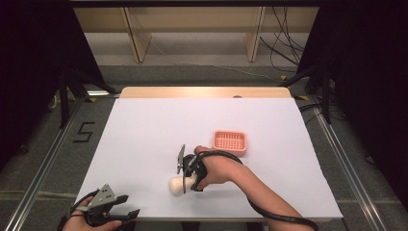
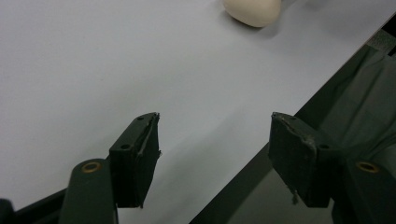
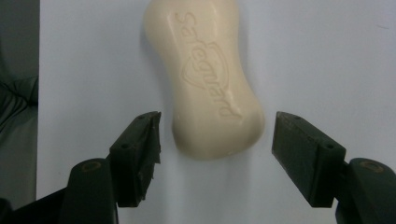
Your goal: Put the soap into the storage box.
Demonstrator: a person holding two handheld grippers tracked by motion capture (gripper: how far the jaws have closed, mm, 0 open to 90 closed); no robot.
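Observation:
A cream bar of soap with embossed lettering lies flat on the white table. In the high view the soap sits near the table's front middle. My right gripper is open, its near end of the soap lying between the two jaws with a gap on each side. From above, the right gripper points left at the soap. My left gripper is open over the table's front edge with nothing between its jaws; the soap lies farther off. The left gripper rests at the front left corner.
A shallow pink basket stands on the table right of centre, behind the right hand. The white table surface stretches wide around it. Beyond the front edge is dark cloth.

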